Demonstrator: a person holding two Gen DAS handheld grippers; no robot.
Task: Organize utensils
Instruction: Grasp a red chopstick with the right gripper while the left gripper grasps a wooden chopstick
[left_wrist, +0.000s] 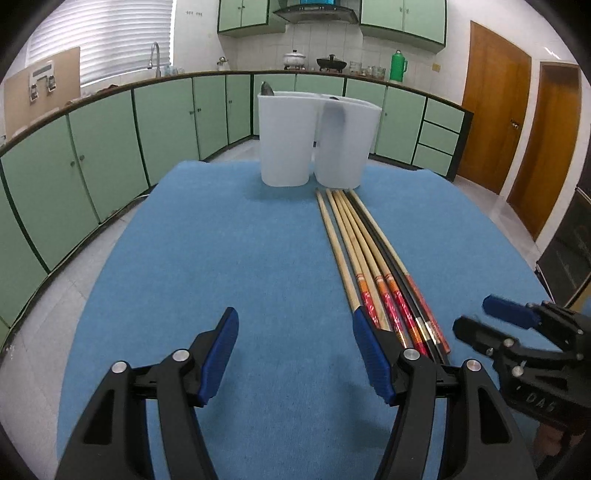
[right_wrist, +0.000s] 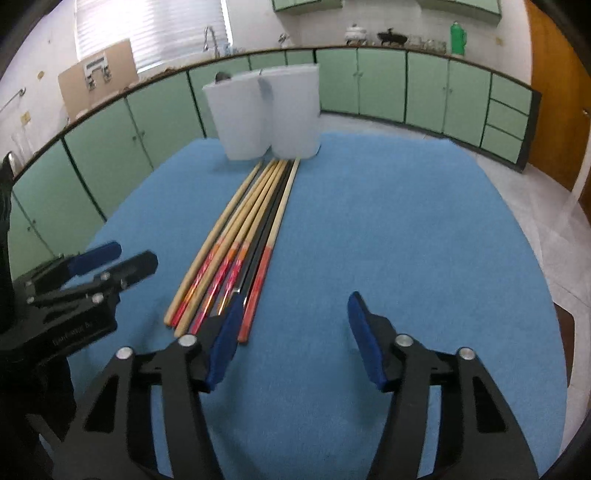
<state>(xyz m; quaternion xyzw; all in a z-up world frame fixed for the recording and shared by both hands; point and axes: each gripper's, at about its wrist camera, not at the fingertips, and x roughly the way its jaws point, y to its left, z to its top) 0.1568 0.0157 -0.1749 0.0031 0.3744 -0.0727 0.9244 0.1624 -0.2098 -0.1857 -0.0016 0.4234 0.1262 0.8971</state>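
Left hand-held gripper (left_wrist: 295, 354): blue-padded fingers (left_wrist: 218, 354) spread wide apart, nothing between them, hovering low over the blue-clothed surface (left_wrist: 207, 258). Right-side pad sits just above the near ends of the chopsticks (left_wrist: 373, 266), overlapping them in view; contact cannot be told.

Right hand-held gripper (right_wrist: 291, 339): fingers (right_wrist: 365, 341) likewise spread, gripping nothing, over bare blue cloth just right of the chopstick bundle. Left-side pad overlaps the near ends of the dark sticks; touching or not, unclear. Seen also from the left wrist view as a blurred black frame with a blue pad at far right (left_wrist: 517, 332), near the other tool, the chopstick ends between the two.

Chopsticks: a tight bundle lying flat on the cloth, side by side, running lengthwise away from both tools. Mostly pale bamboo with red and orange patterned handle ends; among them a black pair. Handle ends nearest the cameras, thin tips reaching to the foot of the holder.

Utensil holder (left_wrist: 317, 140): white, translucent, two rounded compartments joined side by side, upright at the far end of the cloth. Dark spoon-like shape (left_wrist: 266, 88) poking above the left compartment's rim; a grey shadow showing through the right one's wall.

Beyond: green cabinets (left_wrist: 103, 147) and a wooden door (left_wrist: 495, 107).
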